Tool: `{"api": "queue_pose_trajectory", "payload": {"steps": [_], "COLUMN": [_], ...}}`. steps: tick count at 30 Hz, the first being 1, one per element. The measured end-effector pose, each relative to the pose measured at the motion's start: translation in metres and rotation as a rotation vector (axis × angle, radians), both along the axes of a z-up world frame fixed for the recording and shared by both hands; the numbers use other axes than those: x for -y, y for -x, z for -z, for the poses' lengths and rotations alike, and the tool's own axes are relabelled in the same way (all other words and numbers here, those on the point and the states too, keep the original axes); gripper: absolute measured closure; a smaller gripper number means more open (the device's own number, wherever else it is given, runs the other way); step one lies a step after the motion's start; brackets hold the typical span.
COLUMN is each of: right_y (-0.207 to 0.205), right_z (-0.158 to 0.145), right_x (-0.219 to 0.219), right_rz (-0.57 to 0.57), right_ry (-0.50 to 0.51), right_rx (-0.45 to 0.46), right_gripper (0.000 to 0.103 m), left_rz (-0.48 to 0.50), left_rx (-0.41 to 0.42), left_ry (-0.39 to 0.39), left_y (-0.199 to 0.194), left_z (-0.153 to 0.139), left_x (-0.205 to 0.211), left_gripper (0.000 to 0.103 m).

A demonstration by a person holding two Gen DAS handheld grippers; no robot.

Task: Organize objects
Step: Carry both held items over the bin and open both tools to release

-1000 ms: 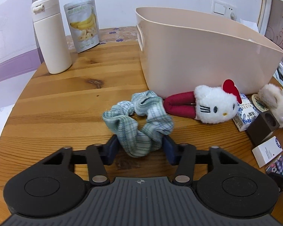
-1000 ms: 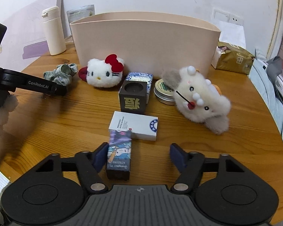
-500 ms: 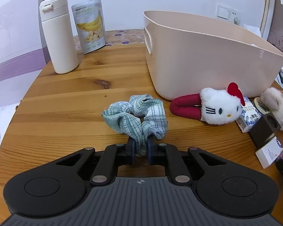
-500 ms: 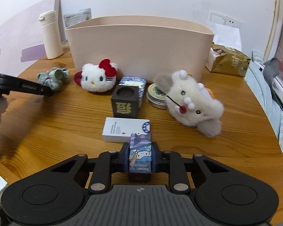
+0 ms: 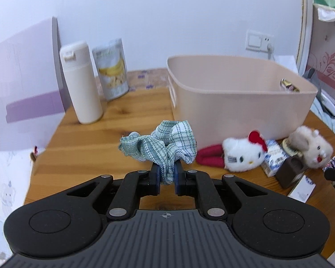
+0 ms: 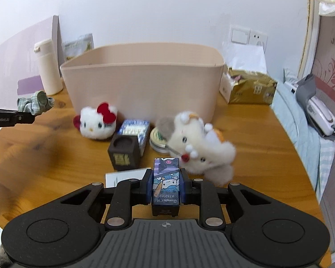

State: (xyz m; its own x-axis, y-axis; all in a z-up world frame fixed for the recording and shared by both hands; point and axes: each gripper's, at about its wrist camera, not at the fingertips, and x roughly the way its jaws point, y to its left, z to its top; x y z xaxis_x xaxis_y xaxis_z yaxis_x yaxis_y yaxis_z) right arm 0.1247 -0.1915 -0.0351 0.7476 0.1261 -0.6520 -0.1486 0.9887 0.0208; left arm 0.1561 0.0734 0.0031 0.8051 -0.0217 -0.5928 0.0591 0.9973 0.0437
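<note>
My left claw (image 5: 167,175) is clamping the green checked fabric scrunchie (image 5: 160,144) above the wooden table (image 5: 82,151), my right claw (image 6: 166,186) is clamping the small cartoon-printed box (image 6: 166,184), so I am keeping both level toward the beige plastic bin (image 6: 143,87).

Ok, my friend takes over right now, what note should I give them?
Left gripper: shut on the scrunchie, lifted off the table.
Right gripper: shut on the small cartoon box.
Bin: behind the toys; nothing shows inside it.
Left on the table: cat plush, fluffy plush, dark cube, blue-white box, tin, white box.
Next, probably: drop both into the bin.
</note>
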Motion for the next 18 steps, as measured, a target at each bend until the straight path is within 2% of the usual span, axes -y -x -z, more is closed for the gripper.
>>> {"api": "queue_pose_trajectory", "payload": {"steps": [8,18], "right_y": [-0.012,-0.047], "right_z": [-0.028,-0.069], "right_x": [0.006,0.009], "right_rz": [0.021,0.044], "right_ry": [-0.025,-0.059], "right_rx": [0.074,0.177], "right_gripper": [0.081,0.081], "left_rz": [-0.008,0.039], "left_rx": [0.094,0.173], "left_ry": [0.009,0.010], "left_y": [0.000,-0.026], "left_z": [-0.035,-0.067], "left_x": [0.006,0.031], "left_gripper": [0.092,0.091]}}
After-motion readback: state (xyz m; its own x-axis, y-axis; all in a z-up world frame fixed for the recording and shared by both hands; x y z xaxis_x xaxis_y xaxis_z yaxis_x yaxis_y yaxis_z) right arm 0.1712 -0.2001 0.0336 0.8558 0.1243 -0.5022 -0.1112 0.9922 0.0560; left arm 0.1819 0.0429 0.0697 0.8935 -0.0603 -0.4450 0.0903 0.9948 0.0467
